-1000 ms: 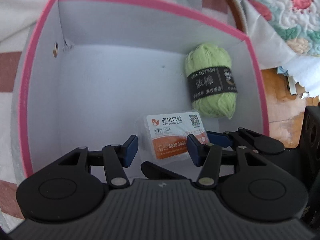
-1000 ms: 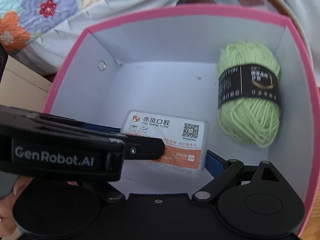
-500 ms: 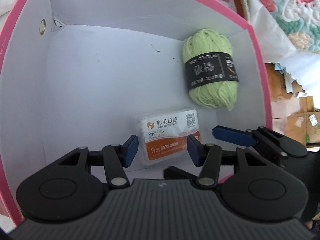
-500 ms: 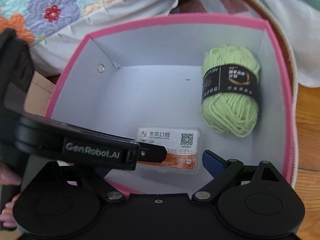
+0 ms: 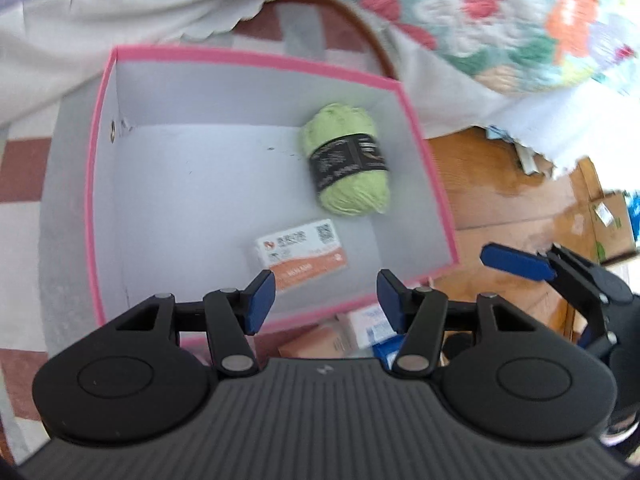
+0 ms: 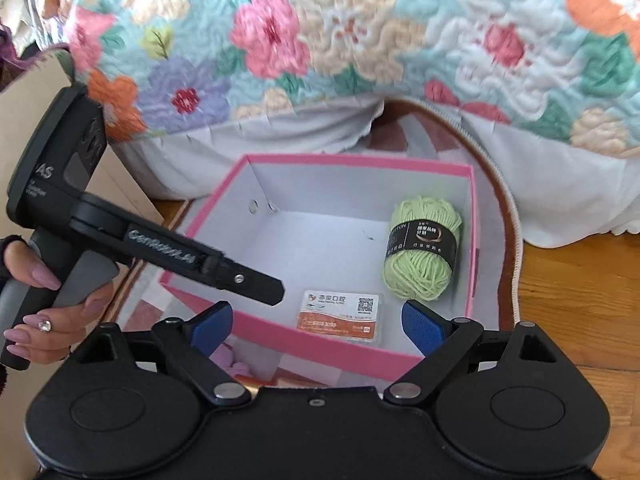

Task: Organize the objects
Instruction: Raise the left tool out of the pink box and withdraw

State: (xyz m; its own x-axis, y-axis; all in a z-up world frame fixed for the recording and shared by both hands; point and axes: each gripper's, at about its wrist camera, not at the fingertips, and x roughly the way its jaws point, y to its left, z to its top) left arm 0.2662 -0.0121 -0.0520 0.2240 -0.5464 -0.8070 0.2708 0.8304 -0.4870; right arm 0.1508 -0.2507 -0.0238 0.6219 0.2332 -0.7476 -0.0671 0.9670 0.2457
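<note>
**A:** Both your tongs are spread wide with nothing between the blue pads. Your left tongs (image 5: 326, 300) hang just above the near rim of the pink-rimmed box (image 5: 256, 60), and your right tongs (image 6: 318, 324) sit in front of that same box (image 6: 340, 342), a little lower than its rim.

**B:** And the things you are sorting?

**A:** Two lie on the box's white floor. The green yarn ball (image 6: 422, 254) with its black paper band rests in the far right corner, against the right wall. The dental floss pick case (image 6: 340, 316), white on top and orange below with a QR code, lies flat near the front wall, apart from the yarn.

**B:** Does your left camera agree?

**A:** Yes: yarn ball (image 5: 348, 160) by the right wall, case (image 5: 302, 252) just beyond your left pads. It also shows small packets (image 5: 352, 334) outside the box, in front of its near wall, which your right camera mostly hides. Their print is blurred.

**B:** What does only your right camera give you?

**A:** Your left hand (image 6: 52, 312) wrapped round the grey handle, the "GenRobot.AI" lettering on the left arm crossing the box's left corner, the floral quilt (image 6: 360, 40) behind the box, and something lilac (image 6: 232, 362) below the front wall, too hidden to name.
</note>
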